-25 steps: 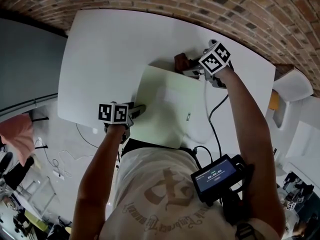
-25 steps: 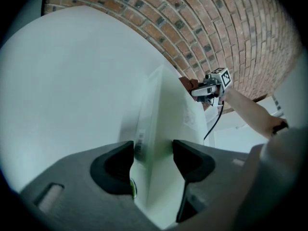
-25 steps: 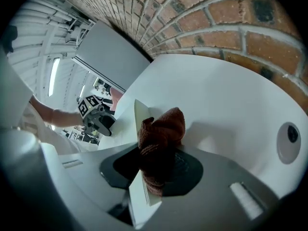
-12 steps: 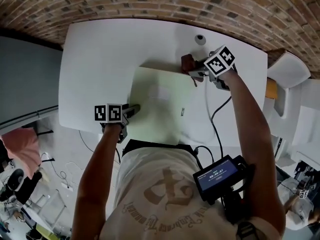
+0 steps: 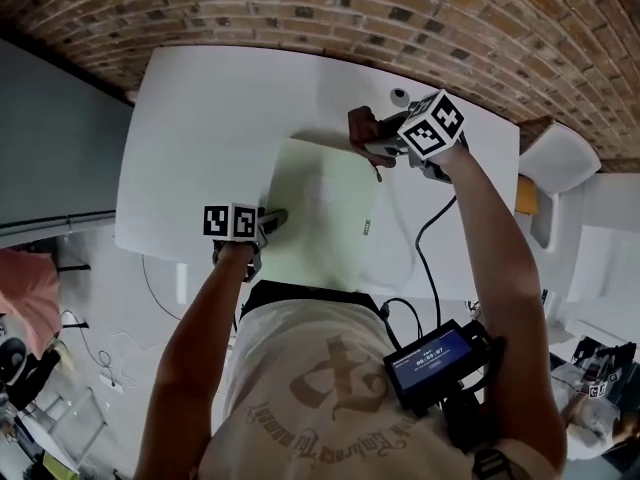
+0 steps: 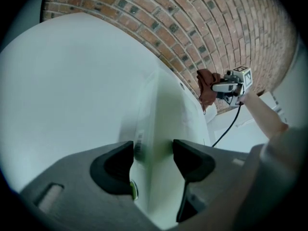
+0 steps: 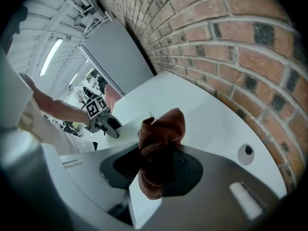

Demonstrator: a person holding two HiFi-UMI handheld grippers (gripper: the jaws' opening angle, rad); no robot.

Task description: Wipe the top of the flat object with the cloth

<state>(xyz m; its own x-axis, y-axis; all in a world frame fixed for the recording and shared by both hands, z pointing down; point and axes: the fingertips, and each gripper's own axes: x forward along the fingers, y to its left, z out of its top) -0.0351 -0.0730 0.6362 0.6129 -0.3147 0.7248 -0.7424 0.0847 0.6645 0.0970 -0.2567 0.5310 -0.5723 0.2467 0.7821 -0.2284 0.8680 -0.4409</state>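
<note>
The left gripper (image 6: 153,158) pinches the board (image 5: 320,208) edge between its jaws, and the right gripper (image 7: 156,170) clenches the cloth (image 7: 161,134), bunched ahead of its jaws; wiping looks just underway, and next needs the cloth pressed down and swept across.

Tallied: claws 2, left claw (image 5: 272,217), right claw (image 5: 373,148) | cloth (image 5: 360,126) 1 | flat object (image 5: 320,198) 1 | bench (image 5: 220,118) 1 | small round item (image 5: 399,96) 1 | screen device (image 5: 435,358) 1

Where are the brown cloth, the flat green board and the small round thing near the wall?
brown cloth (image 7: 161,146): right gripper view, its bunched middle.
flat green board (image 5: 320,213): head view, bare middle of its top.
small round thing (image 5: 399,96): head view, its centre.
</note>
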